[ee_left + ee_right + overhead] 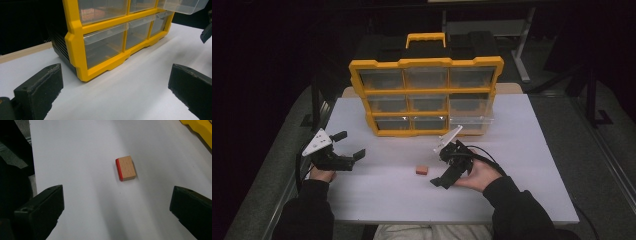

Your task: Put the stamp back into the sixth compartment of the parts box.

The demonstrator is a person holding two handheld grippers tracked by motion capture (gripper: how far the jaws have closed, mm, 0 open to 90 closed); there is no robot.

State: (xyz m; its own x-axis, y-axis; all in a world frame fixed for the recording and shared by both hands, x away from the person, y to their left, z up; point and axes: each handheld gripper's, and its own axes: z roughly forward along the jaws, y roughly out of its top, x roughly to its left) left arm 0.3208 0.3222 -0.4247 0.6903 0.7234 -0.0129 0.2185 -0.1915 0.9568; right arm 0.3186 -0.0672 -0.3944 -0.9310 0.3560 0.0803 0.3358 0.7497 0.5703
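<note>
Right gripper (447, 172) fingers wide apart, empty, near wooden block (126, 168); left gripper (343, 147) likewise

No text, label, brand, number or sign can be read anywhere. The yellow drawer organizer (426, 95) carries no legible marking on its frame or clear drawers, and the small wooden block (126, 168) ahead of the right hand-held gripper (447, 167) has a plain face and a red edge.

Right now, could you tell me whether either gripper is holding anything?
Nothing is held: the left gripper and the right gripper are both open, and the wooden block lies free.
</note>
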